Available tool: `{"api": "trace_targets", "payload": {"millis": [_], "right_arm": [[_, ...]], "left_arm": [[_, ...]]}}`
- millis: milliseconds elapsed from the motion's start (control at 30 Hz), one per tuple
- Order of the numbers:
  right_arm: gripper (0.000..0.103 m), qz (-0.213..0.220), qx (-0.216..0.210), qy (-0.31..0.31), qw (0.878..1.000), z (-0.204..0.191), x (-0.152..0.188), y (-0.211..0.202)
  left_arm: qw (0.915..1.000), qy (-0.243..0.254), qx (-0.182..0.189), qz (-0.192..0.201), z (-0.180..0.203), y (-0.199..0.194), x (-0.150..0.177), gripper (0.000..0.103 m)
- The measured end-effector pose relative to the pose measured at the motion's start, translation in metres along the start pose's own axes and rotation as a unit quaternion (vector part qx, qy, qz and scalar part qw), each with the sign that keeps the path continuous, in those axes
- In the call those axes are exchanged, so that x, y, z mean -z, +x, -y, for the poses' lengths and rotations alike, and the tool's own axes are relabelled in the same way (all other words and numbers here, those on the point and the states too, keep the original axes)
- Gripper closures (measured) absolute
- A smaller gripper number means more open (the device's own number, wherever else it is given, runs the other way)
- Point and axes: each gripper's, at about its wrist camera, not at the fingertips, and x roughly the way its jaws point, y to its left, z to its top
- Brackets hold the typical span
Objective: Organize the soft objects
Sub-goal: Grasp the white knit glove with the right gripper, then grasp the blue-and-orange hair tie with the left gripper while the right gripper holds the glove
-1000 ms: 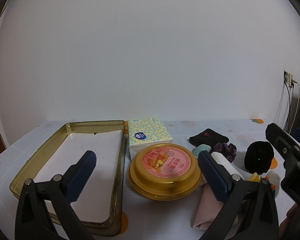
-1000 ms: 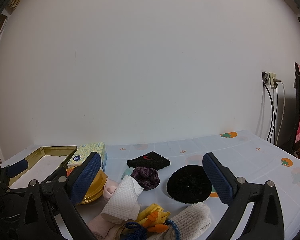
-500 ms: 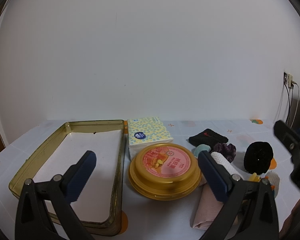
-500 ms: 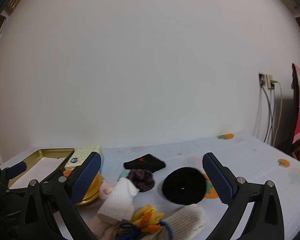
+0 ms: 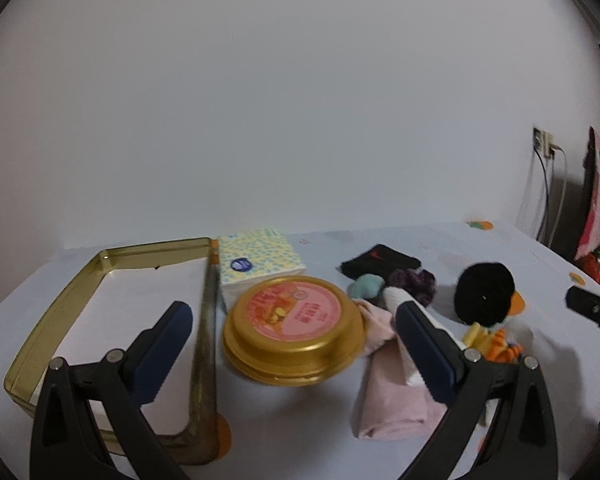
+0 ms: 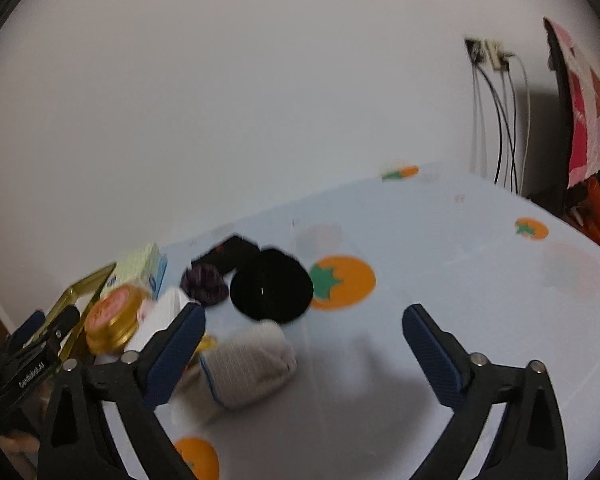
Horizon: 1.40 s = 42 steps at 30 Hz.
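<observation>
In the left wrist view my left gripper stands open above the table, with a round gold tin lying beyond its fingers. A gold tray is on the left. Right of the tin lie a pink cloth, a white waffle cloth, a purple scrunchie, a black wristband and a round black pad. My right gripper hovers tilted over a white ribbed sock and the black pad. Its jaws are closing, wide apart, with nothing pressed between them.
A tissue pack sits behind the tin. The tablecloth carries orange fruit prints. A wall socket with hanging cables and a pink-red cloth are at the far right. The wall runs close behind the table.
My right gripper has swung to the right and rolled, so its view is now blurred and tilted. In the left wrist view it has slid toward the right edge. The left gripper barely moved.
</observation>
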Motion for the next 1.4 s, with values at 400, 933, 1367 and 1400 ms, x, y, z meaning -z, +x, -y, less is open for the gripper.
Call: {"api": "trace_targets", "payload": {"millis": [400,933,1367,1400], "right_arm": [[0.014,-0.162,-0.042,0.015,0.986,-0.021,0.022,0.071],[0.045,0.057,0.012,-0.041,0.997,-0.013,-0.013,-0.005],[0.043,-0.036,-0.054,-0.068,0.996,-0.009,0.000,0.033],[0.043,-0.053,-0.058,-0.073,0.994,-0.007,0.002,0.036]], "left_arm": [[0.9997,0.018,-0.005,-0.016,0.000,-0.005,0.002,0.000],[0.9965,0.043,0.058,-0.042,0.038,0.029,-0.030,0.012],[0.9880,0.076,0.082,-0.108,0.073,0.066,-0.013,0.021],[0.9876,0.081,0.084,-0.105,0.074,0.064,-0.013,0.020]]}}
